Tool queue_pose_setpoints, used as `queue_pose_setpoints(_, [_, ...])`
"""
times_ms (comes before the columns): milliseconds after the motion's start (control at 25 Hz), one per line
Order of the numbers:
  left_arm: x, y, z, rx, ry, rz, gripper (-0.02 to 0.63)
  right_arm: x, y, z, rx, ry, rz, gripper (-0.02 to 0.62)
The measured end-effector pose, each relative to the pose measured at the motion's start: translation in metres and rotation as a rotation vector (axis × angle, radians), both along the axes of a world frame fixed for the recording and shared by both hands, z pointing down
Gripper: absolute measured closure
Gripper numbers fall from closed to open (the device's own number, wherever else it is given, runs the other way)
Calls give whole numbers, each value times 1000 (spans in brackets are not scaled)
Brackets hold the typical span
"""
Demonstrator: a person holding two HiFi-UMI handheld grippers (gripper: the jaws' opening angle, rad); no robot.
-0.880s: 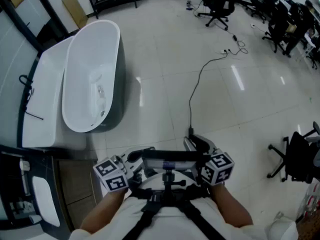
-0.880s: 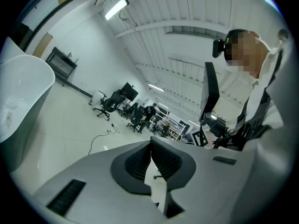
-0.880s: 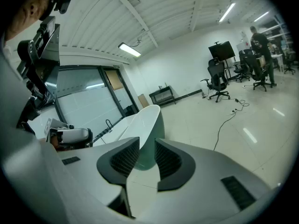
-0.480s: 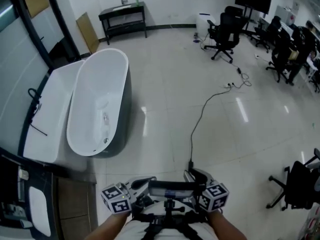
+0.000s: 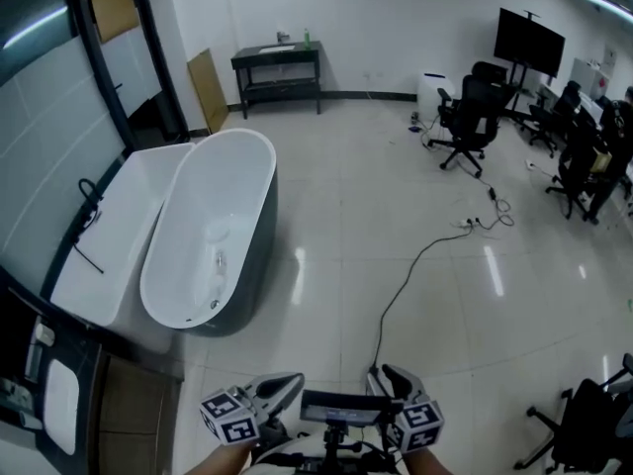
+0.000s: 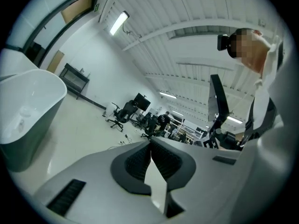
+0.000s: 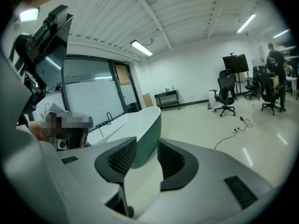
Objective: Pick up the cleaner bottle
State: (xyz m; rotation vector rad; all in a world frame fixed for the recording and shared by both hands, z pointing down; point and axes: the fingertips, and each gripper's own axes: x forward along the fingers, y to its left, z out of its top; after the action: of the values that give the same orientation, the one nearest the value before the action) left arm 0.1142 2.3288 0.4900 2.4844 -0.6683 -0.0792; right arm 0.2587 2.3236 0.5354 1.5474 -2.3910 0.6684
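Though edge-cropped, left gripper (image 5: 284, 386), right gripper (image 5: 391, 376).

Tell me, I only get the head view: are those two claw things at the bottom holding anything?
Observer: The left one is not. In the left gripper view, the left gripper has its jaws shut tip to tip, with nothing between them.
Operator: And the other claw?
Observer: It is empty too. The right gripper view shows the right gripper with its jaws apart, and only the bathtub beyond shows through the gap.
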Motion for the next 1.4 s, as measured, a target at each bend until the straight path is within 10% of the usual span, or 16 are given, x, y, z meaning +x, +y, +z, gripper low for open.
queue_pose_setpoints(720, [-17,-103,-68,229,-71,-169,611,42,-104,-70,133,68,63,428])
queue_pose_setpoints(1400, [-17,-95,-60,200,-134,-155,611,32,-106,-72,116,23,60,428])
